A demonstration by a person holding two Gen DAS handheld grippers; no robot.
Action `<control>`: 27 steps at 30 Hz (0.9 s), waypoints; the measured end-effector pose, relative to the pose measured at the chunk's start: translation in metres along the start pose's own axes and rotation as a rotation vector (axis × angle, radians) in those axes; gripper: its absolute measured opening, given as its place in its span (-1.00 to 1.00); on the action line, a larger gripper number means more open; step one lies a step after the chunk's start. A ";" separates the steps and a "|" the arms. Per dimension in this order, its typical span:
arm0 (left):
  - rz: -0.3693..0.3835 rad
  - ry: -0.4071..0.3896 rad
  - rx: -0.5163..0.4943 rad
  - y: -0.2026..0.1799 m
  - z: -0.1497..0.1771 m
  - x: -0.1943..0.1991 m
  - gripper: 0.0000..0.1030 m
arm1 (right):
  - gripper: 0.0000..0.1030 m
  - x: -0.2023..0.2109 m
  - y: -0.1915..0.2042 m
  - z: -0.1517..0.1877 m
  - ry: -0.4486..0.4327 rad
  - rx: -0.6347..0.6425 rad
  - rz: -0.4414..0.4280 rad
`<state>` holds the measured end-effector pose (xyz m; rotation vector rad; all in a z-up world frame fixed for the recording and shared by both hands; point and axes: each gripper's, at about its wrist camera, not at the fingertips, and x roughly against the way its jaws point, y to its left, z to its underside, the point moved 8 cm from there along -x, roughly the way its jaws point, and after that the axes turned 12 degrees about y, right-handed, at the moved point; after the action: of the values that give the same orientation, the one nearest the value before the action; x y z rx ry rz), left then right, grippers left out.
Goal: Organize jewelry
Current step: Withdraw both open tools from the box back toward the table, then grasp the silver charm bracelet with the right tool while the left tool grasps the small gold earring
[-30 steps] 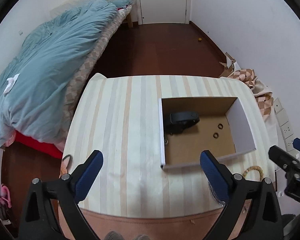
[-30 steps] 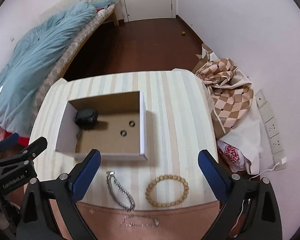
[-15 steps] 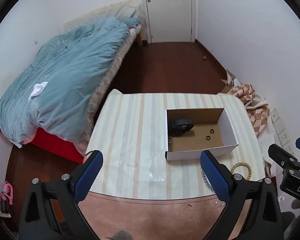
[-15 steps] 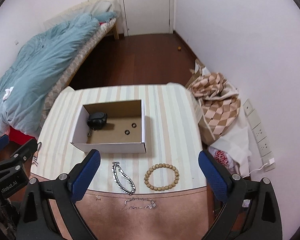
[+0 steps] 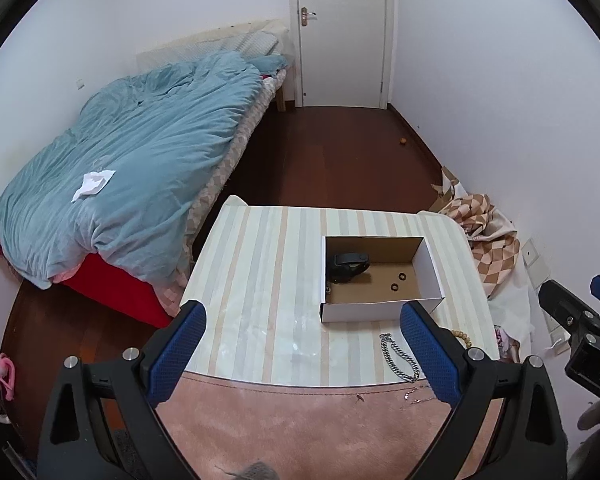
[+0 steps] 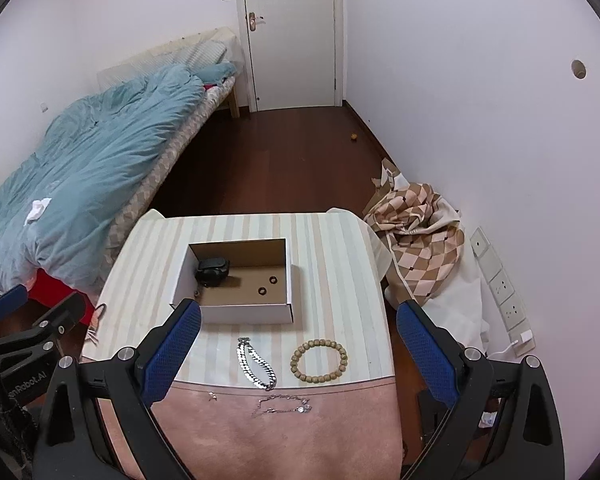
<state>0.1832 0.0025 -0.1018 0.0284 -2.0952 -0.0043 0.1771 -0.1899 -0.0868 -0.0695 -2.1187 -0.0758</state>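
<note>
Left gripper (image 5: 302, 344): blue, dimple-textured pads on black arms, spread wide, holding nothing, touching nothing.
Right gripper (image 6: 298, 344): same build, fingers wide apart and empty, above the near table edge.
Box (image 6: 244, 314): shallow rectangular cardboard tray, white outside, brown inside, ahead of the right fingers and toward the left one; in the left view it sits ahead toward the right finger.
Inside the box: a black rounded case (image 6: 213, 269) in the far left corner and two small dark rings (image 6: 267, 285) on the floor; a tiny item by the left wall is too small to identify.
Silver chain (image 6: 256, 362): heavy flat links, doubled over, between the right fingers, just in front of the box.
Bead bracelet (image 6: 319, 361): round tan wooden beads in a ring, just right of the chain; mostly hidden behind the left gripper's right finger in the left view.
Thin chain (image 6: 282, 405): fine, pale, lying on the pink cloth (image 6: 276, 432) nearest the camera; details hard to make out.
Table (image 6: 340, 264): glossy striped cover in cream, grey and peach.
</note>
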 end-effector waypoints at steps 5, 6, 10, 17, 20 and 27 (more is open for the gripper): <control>-0.004 0.019 0.028 0.001 0.009 -0.006 0.92 | 0.94 -0.011 -0.003 0.012 0.038 -0.031 -0.047; -0.018 0.025 0.030 0.001 0.013 -0.010 0.92 | 0.94 -0.020 -0.008 0.019 0.064 -0.045 -0.048; -0.034 0.086 0.021 -0.005 0.036 -0.042 0.92 | 0.94 -0.060 -0.028 0.050 0.166 -0.103 -0.038; -0.099 0.264 -0.003 -0.006 0.096 -0.121 0.92 | 0.29 -0.150 -0.047 0.123 0.368 -0.164 -0.080; -0.112 0.333 0.002 0.000 0.118 -0.143 0.92 | 0.24 -0.176 -0.047 0.143 0.406 -0.185 -0.094; -0.111 0.406 -0.013 0.006 0.141 -0.167 0.92 | 0.12 -0.204 -0.043 0.159 0.363 -0.235 -0.115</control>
<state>0.1448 0.0109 -0.3174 0.1276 -1.6851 -0.0738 0.1452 -0.2239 -0.3448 -0.0673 -1.7418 -0.3788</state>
